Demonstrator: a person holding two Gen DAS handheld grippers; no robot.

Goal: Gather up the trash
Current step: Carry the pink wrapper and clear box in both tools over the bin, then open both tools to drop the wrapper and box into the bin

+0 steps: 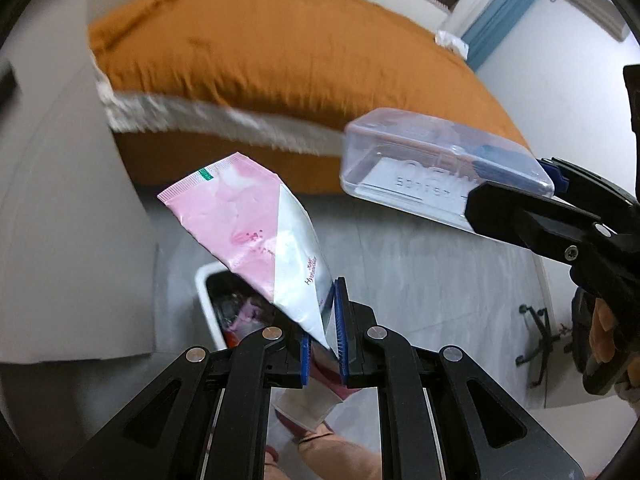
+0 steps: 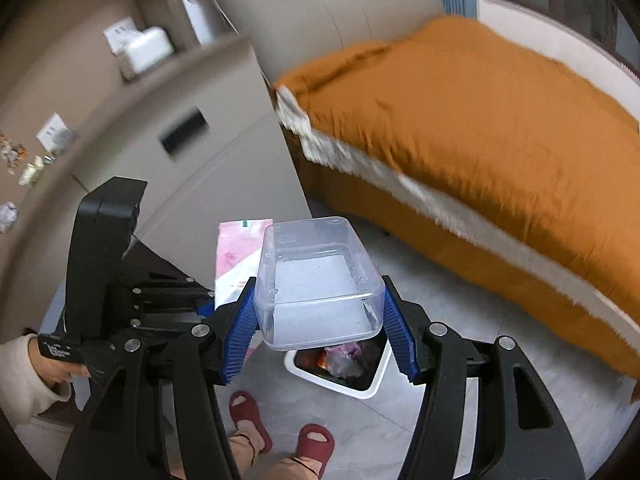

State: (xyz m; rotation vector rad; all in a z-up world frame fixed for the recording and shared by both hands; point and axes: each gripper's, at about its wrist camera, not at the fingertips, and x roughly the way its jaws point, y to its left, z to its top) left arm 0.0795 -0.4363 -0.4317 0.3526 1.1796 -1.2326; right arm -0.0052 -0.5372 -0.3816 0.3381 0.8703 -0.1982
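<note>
- Holding two pieces of trash above the floor, I have both claws pointed steeply down toward the white bin [image 2: 374, 384], which sits below and just ahead of the right gripper [image 2: 320, 320].
- My left gripper [image 1: 324, 332] is clenched on the bottom corner of a pink-and-white pouch [image 1: 256, 232]; the pouch's long axis runs up and away from the jaws, leaning to the left, with its sealed top edge farthest from the claw.
- My right gripper is clamped across the width of a clear plastic box [image 2: 316, 280], blue pads pressing its two long sides; the box's long axis points forward, away from the claw.
- Seen from the right wrist, the bin opening lies directly under the box, so I judge the right hand is the nearer one to a drop; from the left wrist, the bin [image 1: 208, 300] shows below and left of the pouch, partly hidden by it.
- That bin already holds dark, reddish and purple crumpled waste; I cannot tell the items apart.
- An orange bedspread [image 2: 460, 128] lies beyond both claws, and red slippers [image 2: 316, 444] stand beneath them.
</note>
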